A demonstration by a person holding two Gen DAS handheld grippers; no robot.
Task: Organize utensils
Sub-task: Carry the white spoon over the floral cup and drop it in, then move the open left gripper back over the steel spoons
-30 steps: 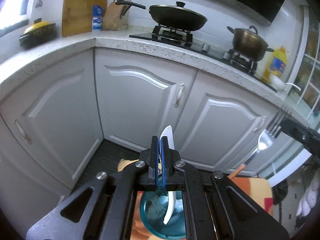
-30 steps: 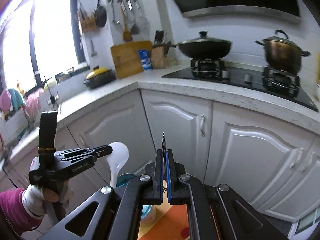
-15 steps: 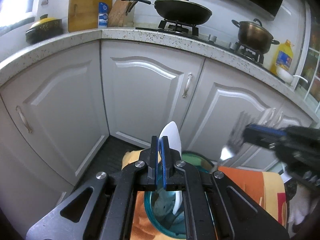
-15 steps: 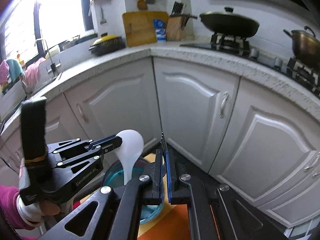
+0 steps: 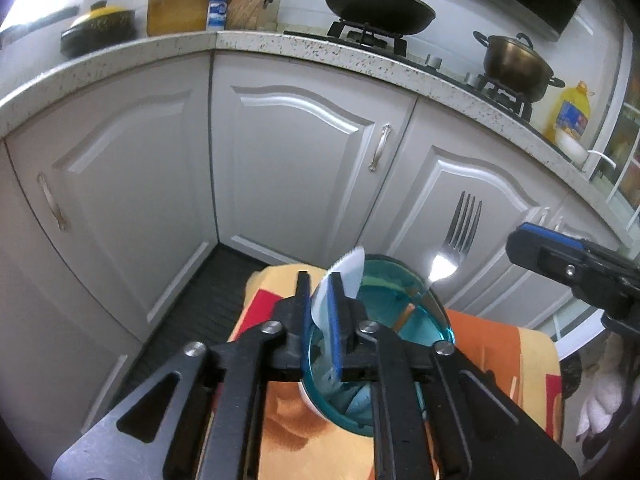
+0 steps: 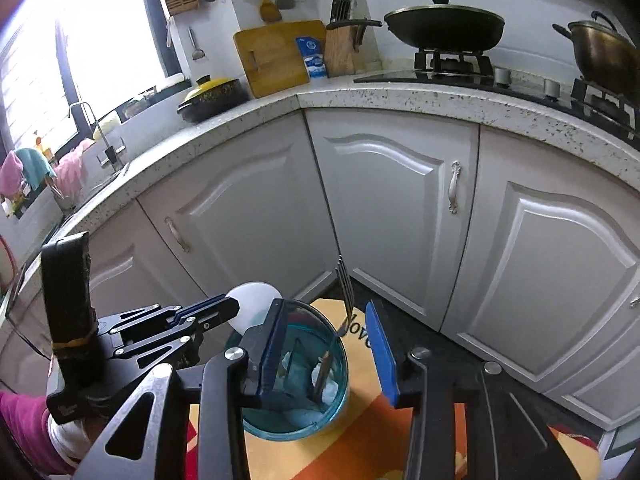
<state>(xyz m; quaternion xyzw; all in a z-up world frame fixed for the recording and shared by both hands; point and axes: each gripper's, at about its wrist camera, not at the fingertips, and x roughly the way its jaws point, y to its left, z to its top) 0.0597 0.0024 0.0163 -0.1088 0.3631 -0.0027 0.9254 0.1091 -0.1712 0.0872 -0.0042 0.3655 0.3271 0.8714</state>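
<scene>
The lower handles of both utensils are hard to follow: they pass into the teal glass cup (image 5: 400,320), where tinted glass and black gripper bodies cover them, and the cup's near rim is cut off behind the left gripper (image 5: 322,312) in its own view. The cup's contents read only as pale blue-white shapes. The cup stands on an orange patterned cloth (image 5: 496,344) whose edges run out of frame at 6 o'clock. The white spoon (image 5: 348,268) stands nearly upright, bowl uppermost and tilted toward 1 o'clock, handle descending into the cup; it lies between the left gripper's blue pads, whose jaws are opening, with a gap visible on the left side. The metal fork (image 5: 460,232) also stands with its long axis near vertical, tines pointing to 12 o'clock, handle slanting down into the cup toward 7 o'clock. In the right wrist view the fork (image 6: 345,292) stands free between the pads of the right gripper (image 6: 328,344), touching neither; those jaws are opening and stand well apart. The left gripper (image 6: 224,312) appears there at 9 o'clock, held by a hand (image 6: 60,432) in a pink sleeve, partly cut off at the frame edge. Against the frame one second earlier, both grippers were clamped on their utensils above the cup; both now sit lower, the fork has been released, and the cup fills more of each view.
</scene>
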